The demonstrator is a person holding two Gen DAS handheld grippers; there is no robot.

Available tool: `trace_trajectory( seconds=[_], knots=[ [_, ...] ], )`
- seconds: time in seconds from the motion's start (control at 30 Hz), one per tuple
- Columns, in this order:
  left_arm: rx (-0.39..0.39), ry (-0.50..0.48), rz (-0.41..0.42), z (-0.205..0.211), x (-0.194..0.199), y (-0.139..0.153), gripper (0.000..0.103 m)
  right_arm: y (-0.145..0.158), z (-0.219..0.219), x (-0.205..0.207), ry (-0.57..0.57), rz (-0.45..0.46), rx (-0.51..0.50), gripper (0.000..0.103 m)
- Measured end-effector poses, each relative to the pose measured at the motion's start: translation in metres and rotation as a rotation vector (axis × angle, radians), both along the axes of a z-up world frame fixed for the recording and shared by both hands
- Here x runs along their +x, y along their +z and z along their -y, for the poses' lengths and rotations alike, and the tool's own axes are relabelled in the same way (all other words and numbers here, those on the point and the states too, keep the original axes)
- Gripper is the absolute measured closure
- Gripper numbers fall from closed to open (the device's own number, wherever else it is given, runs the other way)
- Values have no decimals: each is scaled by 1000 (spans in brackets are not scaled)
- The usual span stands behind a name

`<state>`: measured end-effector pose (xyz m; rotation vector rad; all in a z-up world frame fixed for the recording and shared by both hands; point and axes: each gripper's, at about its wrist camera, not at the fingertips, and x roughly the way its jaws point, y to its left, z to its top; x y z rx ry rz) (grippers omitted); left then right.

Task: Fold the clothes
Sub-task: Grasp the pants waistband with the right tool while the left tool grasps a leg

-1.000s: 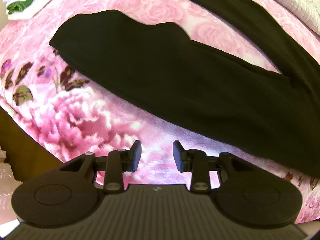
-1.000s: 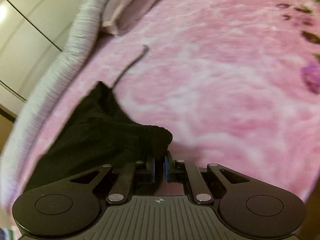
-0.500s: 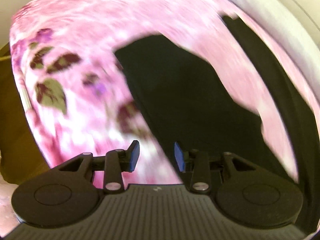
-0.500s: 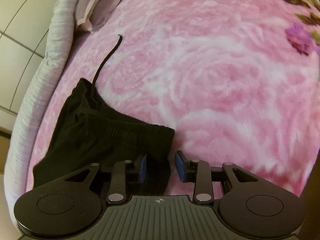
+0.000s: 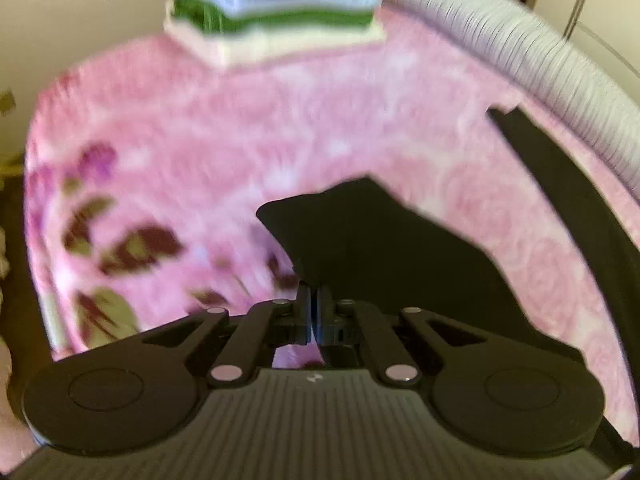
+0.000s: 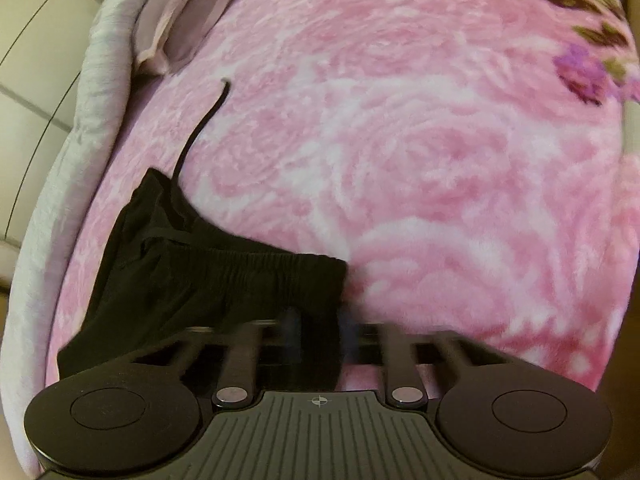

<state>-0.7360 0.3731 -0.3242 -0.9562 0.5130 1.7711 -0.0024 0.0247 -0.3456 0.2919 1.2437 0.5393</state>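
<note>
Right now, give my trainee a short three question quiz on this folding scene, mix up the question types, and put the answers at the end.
1. True or false: the left gripper is shut on the black trousers.
2. Multiple choice: the drawstring at the waistband lies on A) the pink floral blanket, B) a wooden floor, C) a metal tray.
3. Fill in: beyond the trousers, at the blanket's far edge, sits a stack of ____ clothes.

Key: 1 true; 2 A; 3 folded.
</note>
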Motion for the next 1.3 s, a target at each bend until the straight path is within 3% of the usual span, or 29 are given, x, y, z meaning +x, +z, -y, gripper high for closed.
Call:
trace_trajectory(
  seconds=[0.1,0.17,0.3,0.37,0.43,0.53,0.6,0.7,0.8,0.83,0.87,1.0,1.07,1.3],
  knots=[
    [49,-13,-30,21,-9,24,102,16,6,-4,47,34,11,94],
    [33,-31,-70,31,-16,24,101,23,10,-8,69,38,21,95],
    [-104,-101,-176,30,-21,-23,100,15,10,-13,90,42,-37,95],
    [-70,-126,-211,36,-12,-24,100,11,10,-16,100,44,-66,95],
    [-3,-127,-195,43,-10,-13,100,17,12,-20,119,77,-73,96],
    [-60,-142,-198,45,-15,-23,100,29,16,-25,153,136,-75,96],
    [-98,-173,-223,45,-13,-34,99,14,19,-23,167,111,-131,96],
    [-119,-197,-274,49,-2,-28,95,-4,16,-16,139,31,-149,91],
    [-148,-181,-291,56,-2,-14,92,9,7,-16,199,55,-209,67],
    [-158,-161,-282,61,-3,-9,92,13,5,-16,226,71,-235,59],
    [-168,-138,-270,66,-5,-4,92,18,3,-16,254,87,-261,57],
    [-175,-111,-192,83,10,22,92,36,10,-12,261,121,-321,56],
    [-165,-158,-151,87,35,33,92,46,13,-8,251,141,-327,56],
    [-108,-340,23,52,134,55,92,70,-37,18,363,175,-129,57]
  ],
)
